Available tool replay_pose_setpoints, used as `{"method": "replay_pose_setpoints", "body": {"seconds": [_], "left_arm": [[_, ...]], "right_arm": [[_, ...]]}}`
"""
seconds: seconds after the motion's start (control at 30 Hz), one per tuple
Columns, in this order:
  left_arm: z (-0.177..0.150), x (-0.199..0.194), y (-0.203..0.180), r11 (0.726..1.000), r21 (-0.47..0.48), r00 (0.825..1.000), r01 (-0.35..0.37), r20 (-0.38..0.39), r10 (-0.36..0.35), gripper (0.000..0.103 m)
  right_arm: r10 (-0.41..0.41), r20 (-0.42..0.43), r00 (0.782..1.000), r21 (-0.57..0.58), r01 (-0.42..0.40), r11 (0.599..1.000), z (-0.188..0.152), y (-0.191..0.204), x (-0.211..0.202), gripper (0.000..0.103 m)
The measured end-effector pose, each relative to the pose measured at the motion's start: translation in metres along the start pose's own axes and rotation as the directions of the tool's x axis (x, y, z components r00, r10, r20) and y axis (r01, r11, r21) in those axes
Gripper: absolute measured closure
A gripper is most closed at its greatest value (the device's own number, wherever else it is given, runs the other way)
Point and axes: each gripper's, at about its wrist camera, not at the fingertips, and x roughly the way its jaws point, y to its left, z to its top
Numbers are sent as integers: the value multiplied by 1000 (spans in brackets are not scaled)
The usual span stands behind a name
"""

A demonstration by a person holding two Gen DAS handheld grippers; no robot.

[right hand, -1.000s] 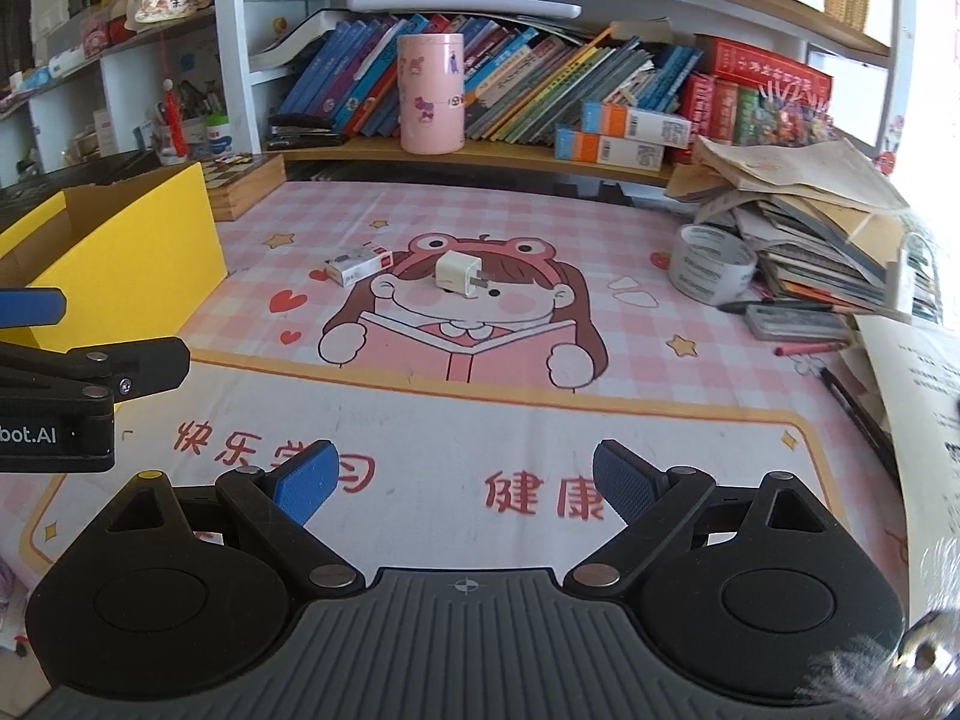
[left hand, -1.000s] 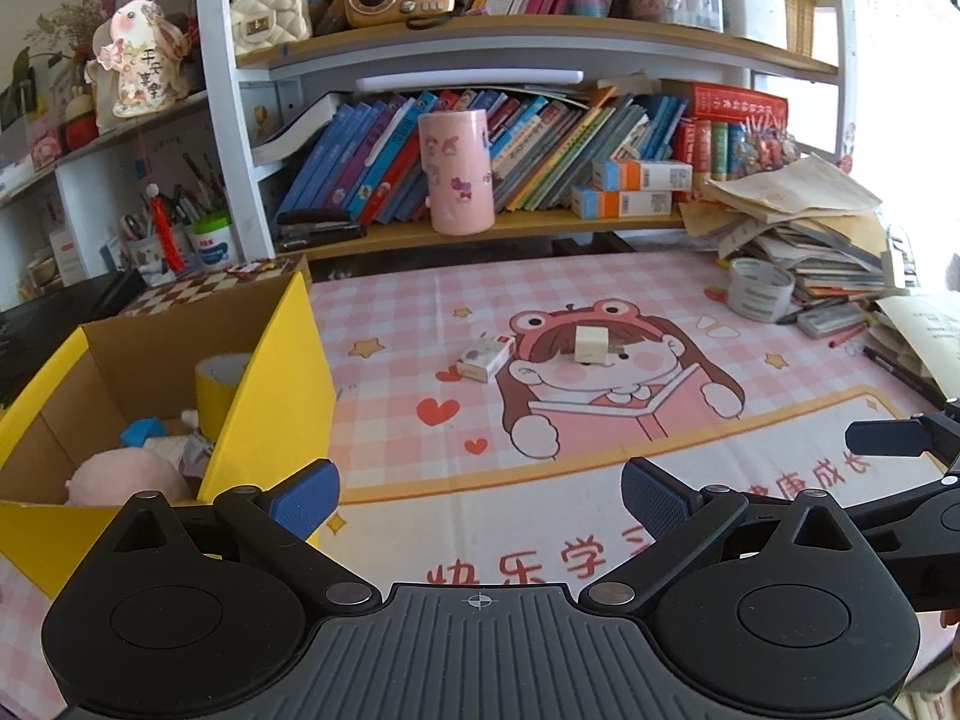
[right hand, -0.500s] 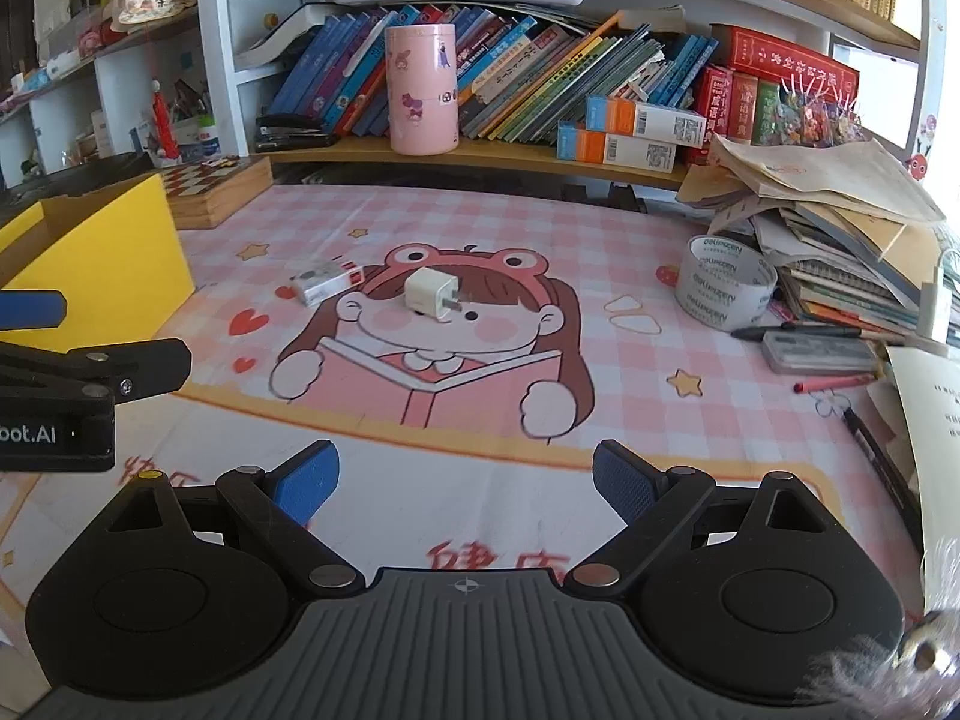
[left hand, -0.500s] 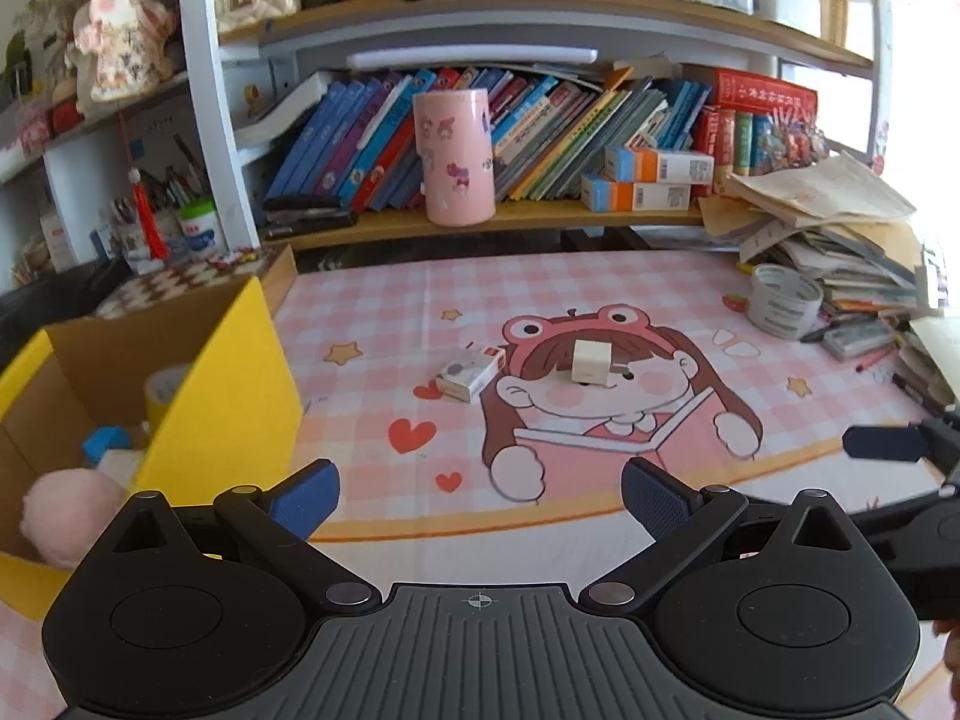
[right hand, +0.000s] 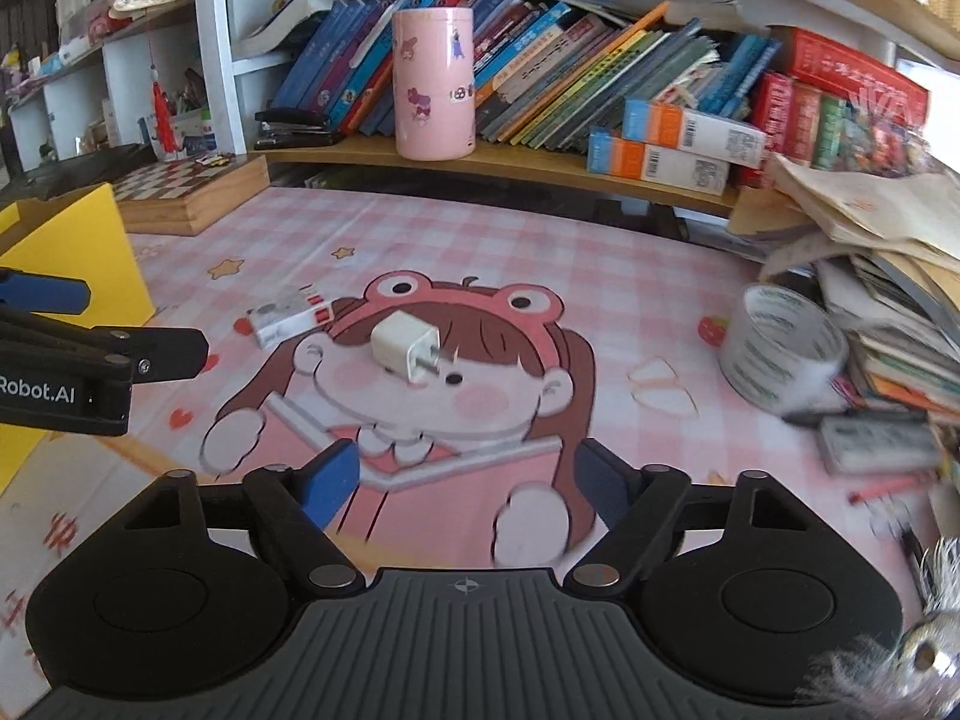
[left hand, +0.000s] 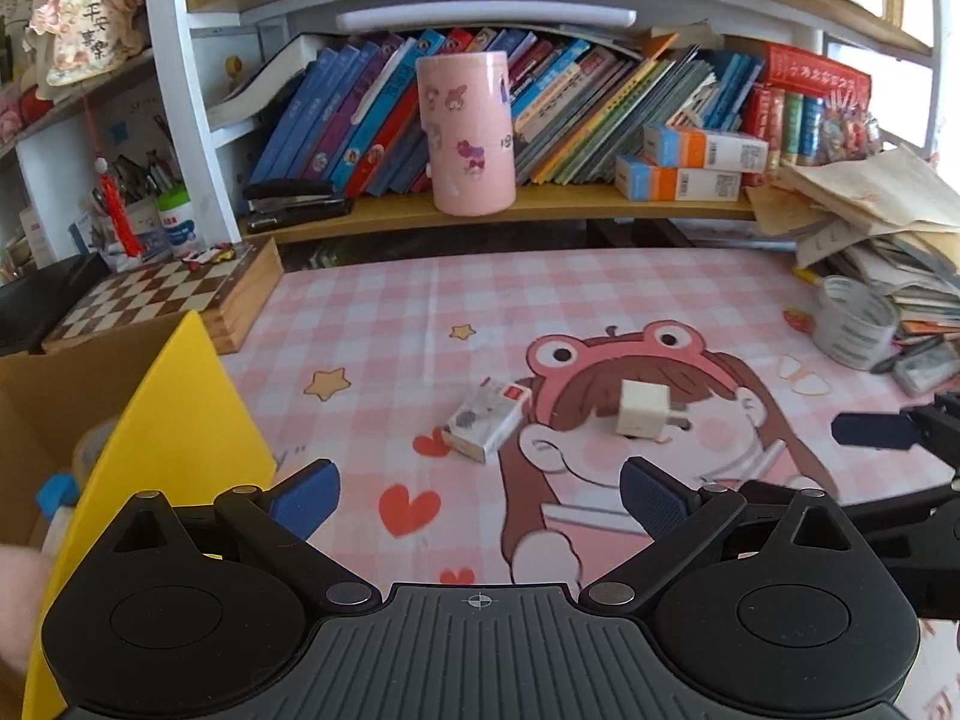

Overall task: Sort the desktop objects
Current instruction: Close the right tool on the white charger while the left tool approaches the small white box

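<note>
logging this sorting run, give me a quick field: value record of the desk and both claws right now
surface: pink checked desk mat
loose items: white charger plug; small white box, apart from the plug
bin: yellow box, at the mat's left edge
right side: tape roll beside a paper stack
left claw: open, empty
right claw: closing, nothing between its jaws, plug ahead of it

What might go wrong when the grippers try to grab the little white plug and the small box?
The right gripper is closing with nothing between its jaws, so it may end up too narrow for the plug. The plug's prongs stick out sideways, so it might twist. The box lies flat; the left gripper may just push it along.
</note>
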Motion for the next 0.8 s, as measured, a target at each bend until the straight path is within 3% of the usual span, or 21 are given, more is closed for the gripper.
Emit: {"method": "replay_pose_setpoints", "body": {"seconds": [0.4,0.63,0.8], "left_arm": [[18,53,15,1000,-1,998,-13,-59,12,4],[19,61,18,1000,6,998,-5,-63,5,5],[20,65,17,1000,12,998,1,-63,-1,5]], "right_arm": [[59,-25,998,-65,-60,996,33,5,62,35],[75,-53,996,-66,-78,995,43,11,86,49],[85,-59,995,-44,-87,995,45,9,94,53]]}}
